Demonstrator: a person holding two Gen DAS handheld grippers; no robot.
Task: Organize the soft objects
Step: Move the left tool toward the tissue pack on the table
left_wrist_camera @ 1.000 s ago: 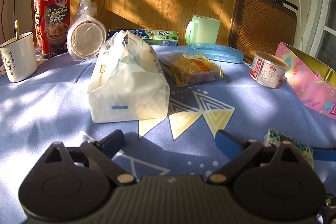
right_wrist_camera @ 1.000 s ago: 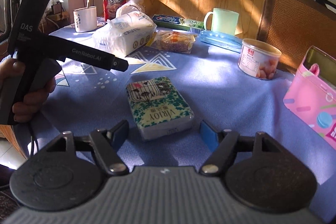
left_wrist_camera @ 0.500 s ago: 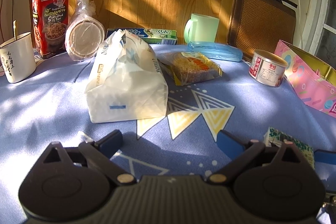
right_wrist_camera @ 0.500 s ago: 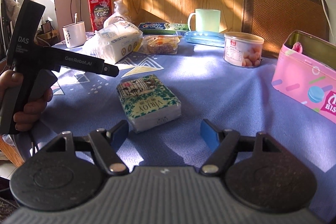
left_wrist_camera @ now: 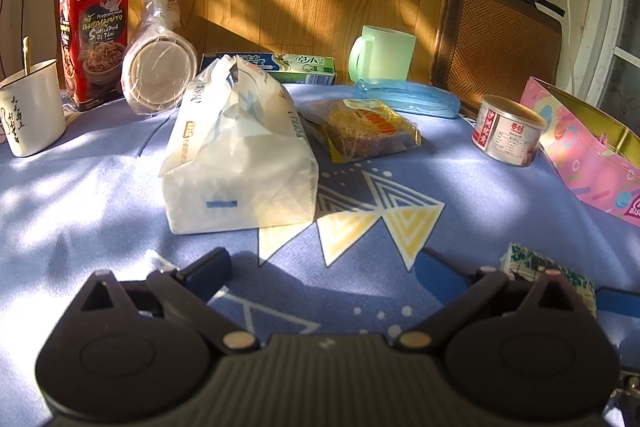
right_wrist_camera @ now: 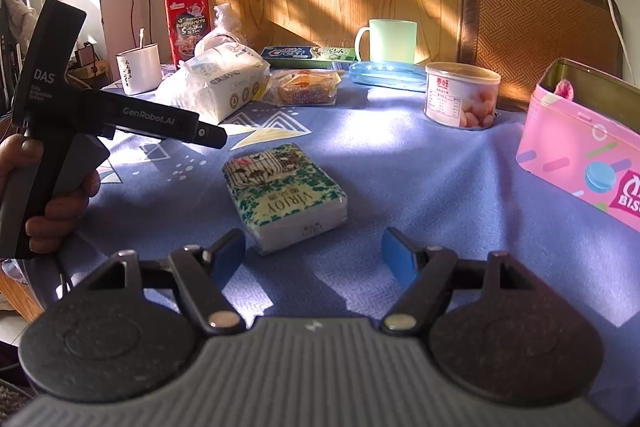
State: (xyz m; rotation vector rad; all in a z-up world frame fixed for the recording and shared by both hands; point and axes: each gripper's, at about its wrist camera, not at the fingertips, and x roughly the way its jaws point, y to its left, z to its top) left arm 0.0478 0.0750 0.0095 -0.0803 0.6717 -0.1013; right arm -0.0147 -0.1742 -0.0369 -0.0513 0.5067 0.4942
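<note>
A large white tissue pack (left_wrist_camera: 240,155) lies on the blue tablecloth (left_wrist_camera: 80,211), a short way beyond my left gripper (left_wrist_camera: 322,263). Its jaws are opening and nothing is between them. A small green-patterned tissue pack (right_wrist_camera: 284,195) lies flat just ahead of my right gripper (right_wrist_camera: 312,241), which is open, its blue pads apart from the pack. The same green pack (left_wrist_camera: 536,263) shows at the left wrist view's lower right. In the right wrist view a hand holds the left gripper (right_wrist_camera: 120,115) on the left. A pink biscuit tin (right_wrist_camera: 580,151) stands open on the right.
A wrapped snack cake (left_wrist_camera: 368,131), a can (left_wrist_camera: 508,131), a blue case (left_wrist_camera: 408,97), a green mug (left_wrist_camera: 384,55) and a toothpaste box (left_wrist_camera: 280,65) sit toward the back. A white mug (left_wrist_camera: 30,107), a red pouch (left_wrist_camera: 94,35) and bagged bowls (left_wrist_camera: 160,71) stand back left. A chair (right_wrist_camera: 532,27) stands behind.
The left jaws have spread a little wider. The right wrist view has rolled slightly; the green pack stays just ahead of its fingers. Nothing on the table has moved.
</note>
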